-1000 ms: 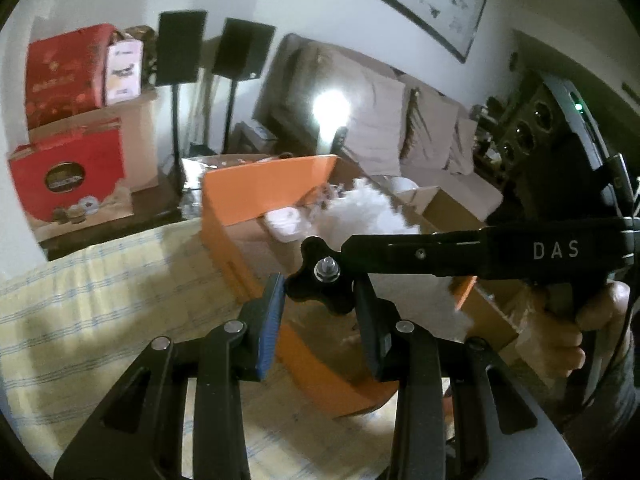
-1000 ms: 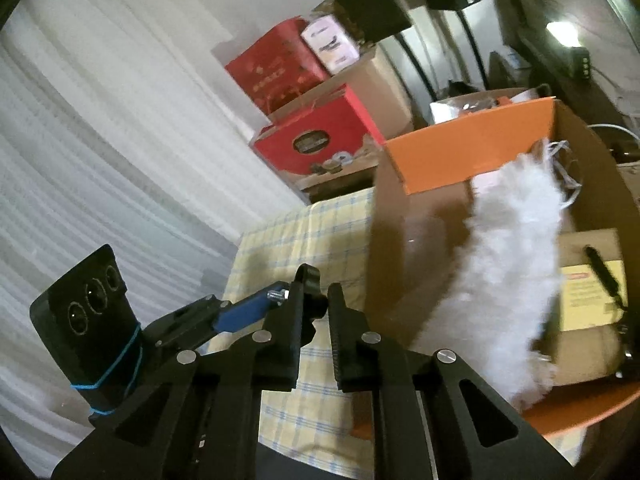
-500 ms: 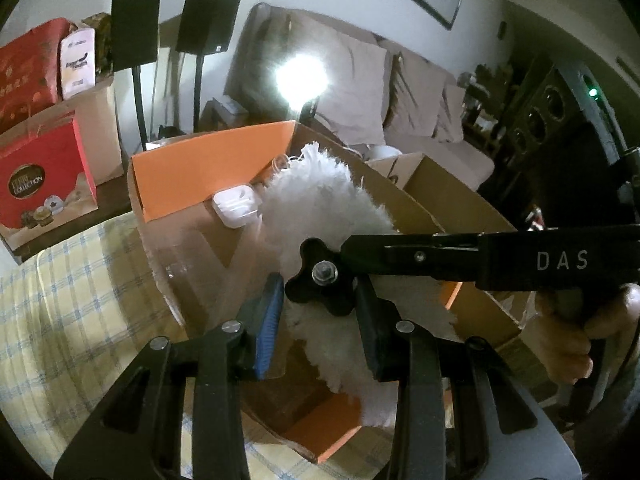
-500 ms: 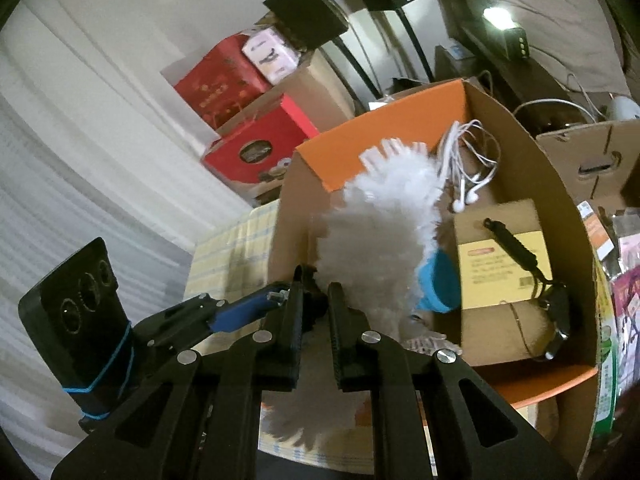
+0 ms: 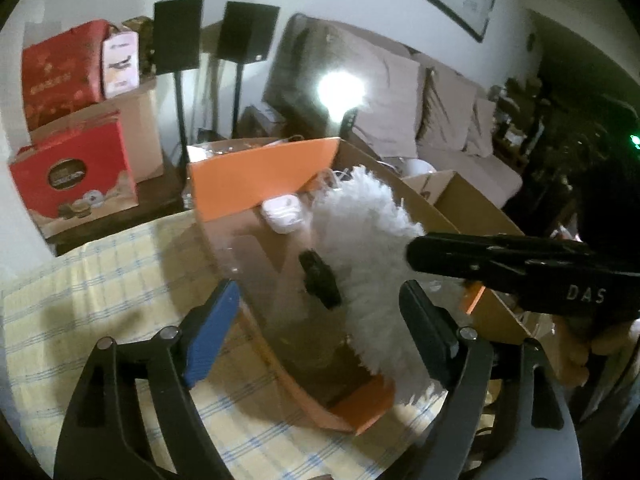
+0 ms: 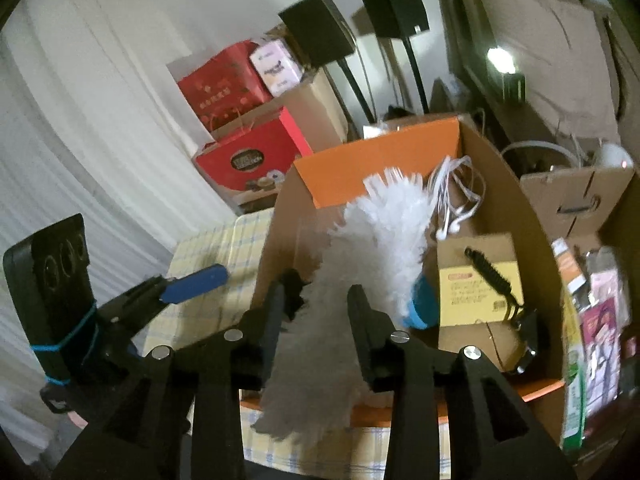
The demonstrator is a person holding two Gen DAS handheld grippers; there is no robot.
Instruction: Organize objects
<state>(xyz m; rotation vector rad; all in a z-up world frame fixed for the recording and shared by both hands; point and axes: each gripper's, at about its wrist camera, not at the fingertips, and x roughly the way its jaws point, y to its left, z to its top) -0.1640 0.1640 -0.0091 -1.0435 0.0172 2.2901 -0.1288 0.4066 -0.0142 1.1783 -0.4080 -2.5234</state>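
room: dim living room, beige sofa (image 5: 440, 120) at the back with a bright lamp (image 5: 340, 90) glaring in front of it, two black speakers on stands (image 5: 212, 28), red gift boxes (image 5: 76, 176) stacked off to the side
surface: table with a yellow checked tablecloth (image 5: 100, 280)
my left gripper (image 5: 320, 324): jaws wide apart and opening, nothing pressed between the pads; the blue-padded finger (image 5: 212, 336) hangs over the tablecloth outside the box wall
my right gripper (image 6: 316, 320): jaws parted and opening too; the white fluff sits right between the black fingers (image 6: 360, 328), but the blur won't let me say the pads touch it
duster: fluffy white feather duster (image 6: 376, 240) with a blue collar (image 6: 420, 306), lying lengthwise in the box, its near end spilling over the front edge
black knob (image 5: 320, 280): small dark handle piece just beside the fluff, inside the box
box: open cardboard box with orange flaps (image 6: 376, 160), standing on the tablecloth
also in the box: white earphone cable (image 6: 456, 196) bunched at the far end, small white earbud case (image 5: 282, 214), yellow card pack with a black strap (image 6: 480, 288) next to the duster
beside it: second brown cardboard box (image 6: 576, 196), well off to the right
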